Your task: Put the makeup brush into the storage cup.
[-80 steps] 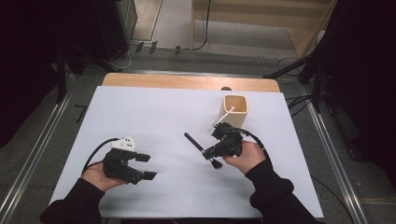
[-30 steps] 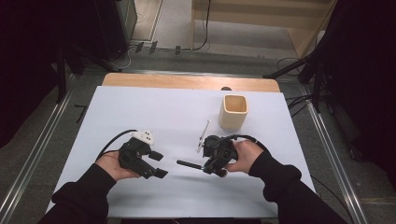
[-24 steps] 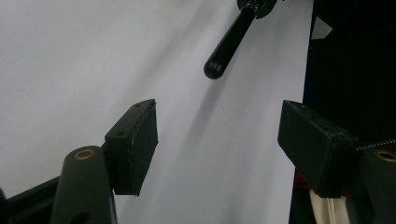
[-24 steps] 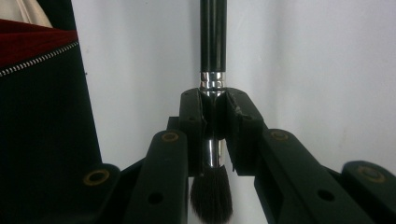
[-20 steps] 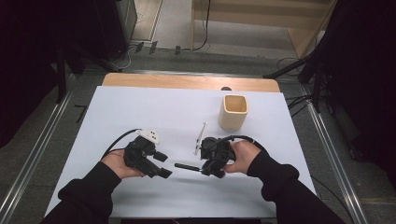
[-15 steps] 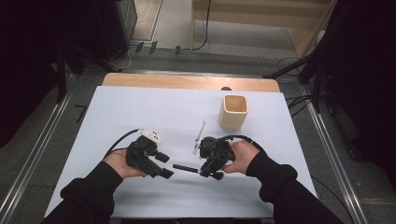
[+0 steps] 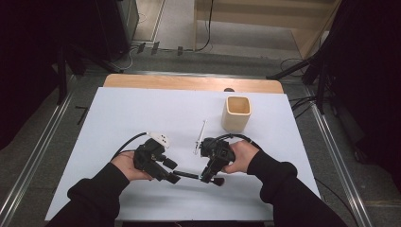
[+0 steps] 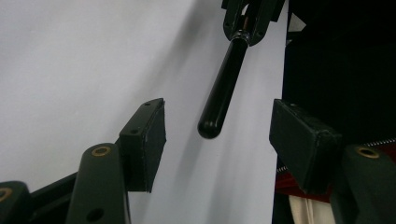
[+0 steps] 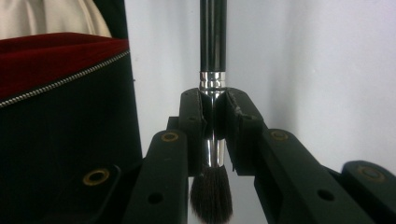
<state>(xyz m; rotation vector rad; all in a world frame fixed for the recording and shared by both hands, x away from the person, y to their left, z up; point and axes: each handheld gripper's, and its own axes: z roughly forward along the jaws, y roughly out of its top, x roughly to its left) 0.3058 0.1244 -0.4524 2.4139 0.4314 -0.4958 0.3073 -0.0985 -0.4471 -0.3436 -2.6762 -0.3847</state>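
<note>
Here, a black-handled makeup brush with a silver ferrule (image 9: pixel 213 88) is clamped at the ferrule by the right gripper (image 7: pixel 211 170). The left gripper (image 8: pixel 217 133), jaws wide but just closing, brackets its handle tip without contact; the tip may be missed or knocked askew.

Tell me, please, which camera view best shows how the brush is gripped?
The right gripper view: the right tongs clamp the brush at its silver ferrule. The left gripper view shows its black handle end, the high view a thin dark stick.
</note>
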